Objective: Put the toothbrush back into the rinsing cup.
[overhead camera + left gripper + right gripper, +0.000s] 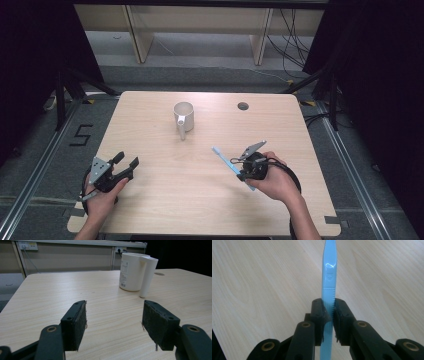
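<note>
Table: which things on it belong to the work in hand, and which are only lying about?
In the work:
- blue toothbrush, clamped in the right gripper
- white cup, likely its goal

Idle:
- left gripper, open and empty
- round hole in the table

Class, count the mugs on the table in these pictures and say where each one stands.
1. A white mug stands upright on the far middle of the wooden table, handle toward the person, beyond the open left gripper; nothing touches it.
</note>
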The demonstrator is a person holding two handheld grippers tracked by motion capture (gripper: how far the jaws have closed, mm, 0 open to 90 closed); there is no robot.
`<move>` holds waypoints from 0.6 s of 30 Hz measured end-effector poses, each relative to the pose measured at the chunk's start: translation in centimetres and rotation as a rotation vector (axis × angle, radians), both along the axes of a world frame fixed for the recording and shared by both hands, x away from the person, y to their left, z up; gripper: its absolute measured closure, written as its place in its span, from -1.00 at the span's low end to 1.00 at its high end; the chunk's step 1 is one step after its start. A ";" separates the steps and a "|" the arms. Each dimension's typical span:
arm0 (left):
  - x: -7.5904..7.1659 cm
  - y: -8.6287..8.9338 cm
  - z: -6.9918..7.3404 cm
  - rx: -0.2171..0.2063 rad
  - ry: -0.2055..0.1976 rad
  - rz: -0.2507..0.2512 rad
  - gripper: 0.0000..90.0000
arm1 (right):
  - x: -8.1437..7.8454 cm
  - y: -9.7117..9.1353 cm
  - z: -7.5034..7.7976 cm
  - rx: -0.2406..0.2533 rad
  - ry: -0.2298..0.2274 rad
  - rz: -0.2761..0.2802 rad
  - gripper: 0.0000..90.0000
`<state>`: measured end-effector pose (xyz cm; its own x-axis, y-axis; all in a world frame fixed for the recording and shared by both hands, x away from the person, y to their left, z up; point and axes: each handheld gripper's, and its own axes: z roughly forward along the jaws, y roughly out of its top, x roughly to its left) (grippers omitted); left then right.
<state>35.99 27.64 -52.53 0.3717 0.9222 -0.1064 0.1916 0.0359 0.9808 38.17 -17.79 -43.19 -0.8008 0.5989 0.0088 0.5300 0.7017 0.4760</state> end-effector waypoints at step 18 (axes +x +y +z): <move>-0.1 0.1 0.1 0.002 0.015 0.000 -0.21 | -0.2 -0.1 0.3 0.048 -0.110 0.002 0.76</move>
<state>35.87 27.77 -52.45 0.3704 0.9224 -0.1098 0.2065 0.0335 0.9779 37.97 -17.89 -42.92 -0.7996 0.5984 -0.0508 0.4715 0.6779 0.5640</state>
